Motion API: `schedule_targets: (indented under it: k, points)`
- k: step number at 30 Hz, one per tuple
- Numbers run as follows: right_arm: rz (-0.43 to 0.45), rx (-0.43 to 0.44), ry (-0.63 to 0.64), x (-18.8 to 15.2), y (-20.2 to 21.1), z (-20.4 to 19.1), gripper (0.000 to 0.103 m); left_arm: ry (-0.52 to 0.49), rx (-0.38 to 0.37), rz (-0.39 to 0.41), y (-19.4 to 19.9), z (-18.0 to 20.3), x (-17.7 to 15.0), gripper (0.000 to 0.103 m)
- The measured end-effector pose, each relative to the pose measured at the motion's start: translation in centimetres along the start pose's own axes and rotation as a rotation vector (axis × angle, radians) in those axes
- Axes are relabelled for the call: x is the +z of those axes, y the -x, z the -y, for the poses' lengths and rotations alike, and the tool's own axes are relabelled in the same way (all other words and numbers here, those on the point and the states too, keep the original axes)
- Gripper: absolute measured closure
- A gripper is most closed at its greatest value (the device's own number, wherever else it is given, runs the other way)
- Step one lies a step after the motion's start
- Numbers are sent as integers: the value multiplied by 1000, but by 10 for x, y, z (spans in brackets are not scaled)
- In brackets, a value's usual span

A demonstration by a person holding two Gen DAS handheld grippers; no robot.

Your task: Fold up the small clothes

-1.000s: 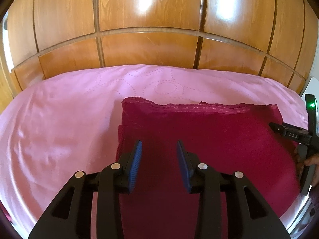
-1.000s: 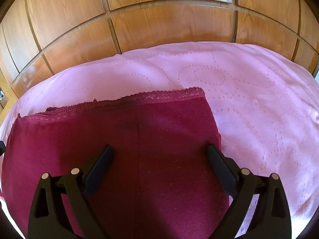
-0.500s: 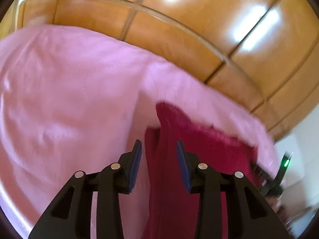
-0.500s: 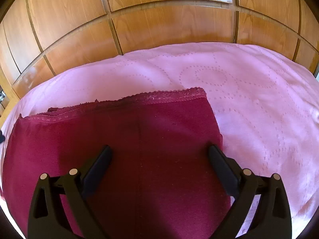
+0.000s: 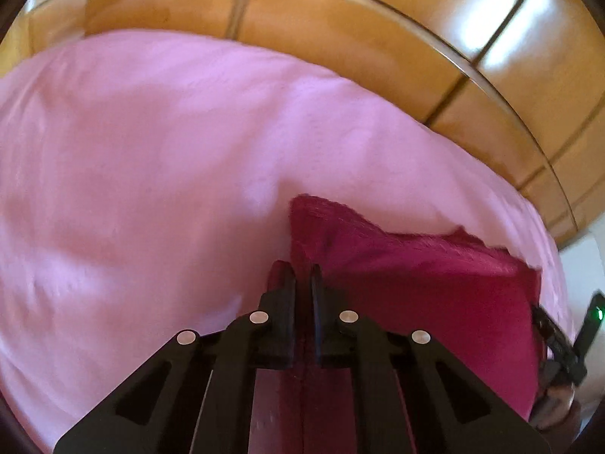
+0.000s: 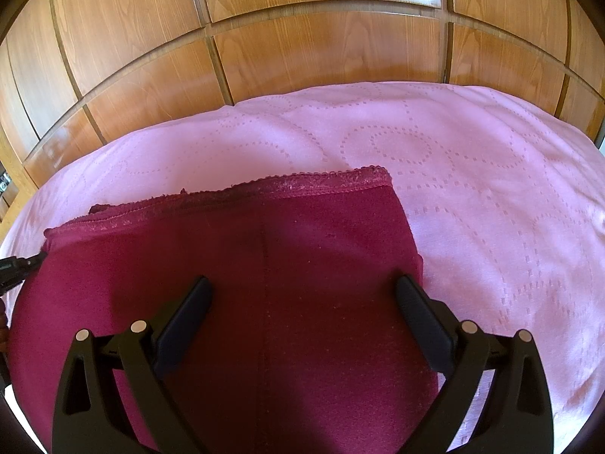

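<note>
A maroon garment (image 6: 264,249) with a lace-trimmed far edge lies flat on the pink bedspread (image 6: 491,196). In the left wrist view, the jaws of my left gripper (image 5: 302,276) are closing almost together on the garment's (image 5: 416,287) left edge, with dark red cloth in the narrow gap between them. That corner of the cloth is raised in a peak just beyond the fingertips. My right gripper (image 6: 302,295) hangs wide open low over the garment's right half, with nothing gripped. The right gripper (image 5: 559,340) also shows at the cloth's far side.
Wooden panelling (image 6: 302,45) rises directly behind the bed. Pink bedspread (image 5: 132,159) stretches out to the left of the garment. The left gripper's tip (image 6: 15,265) pokes in at the left edge of the right wrist view.
My left gripper swung from above the garment's middle to its left edge, rolled and dropped lower, and its jaws went from apart to nearly together on the cloth. The right gripper stayed put.
</note>
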State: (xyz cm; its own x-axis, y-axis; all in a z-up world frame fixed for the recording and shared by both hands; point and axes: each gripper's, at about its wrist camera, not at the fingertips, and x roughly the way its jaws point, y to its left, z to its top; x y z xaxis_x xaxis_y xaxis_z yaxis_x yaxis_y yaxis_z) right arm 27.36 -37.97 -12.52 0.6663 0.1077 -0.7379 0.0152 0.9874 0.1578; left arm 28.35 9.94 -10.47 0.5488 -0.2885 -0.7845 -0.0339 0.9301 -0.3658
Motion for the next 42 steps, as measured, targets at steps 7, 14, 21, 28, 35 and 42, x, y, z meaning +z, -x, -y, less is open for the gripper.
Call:
schedule_targets:
  k: [7, 14, 21, 28, 35, 42]
  points:
    - [1, 7, -1, 0, -1, 1, 5, -52, 117, 61, 24, 21, -4, 95]
    - [-4, 7, -2, 0, 0, 2, 5, -199, 169, 208, 81, 52, -59, 95]
    - [-39, 76, -9, 13, 29, 11, 5, -314, 148, 130, 74, 71, -109, 95]
    - [-74, 198, -222, -17, 60, 75, 8, -251, 95, 102, 73, 58, -106, 93]
    - [-130, 398, -329, -55, 65, 82, 36, -223, 67, 103, 80, 57, -109, 93]
    - [-157, 411, -276, -57, 59, 58, 43, -201, 51, 130, 101, 49, -116, 93]
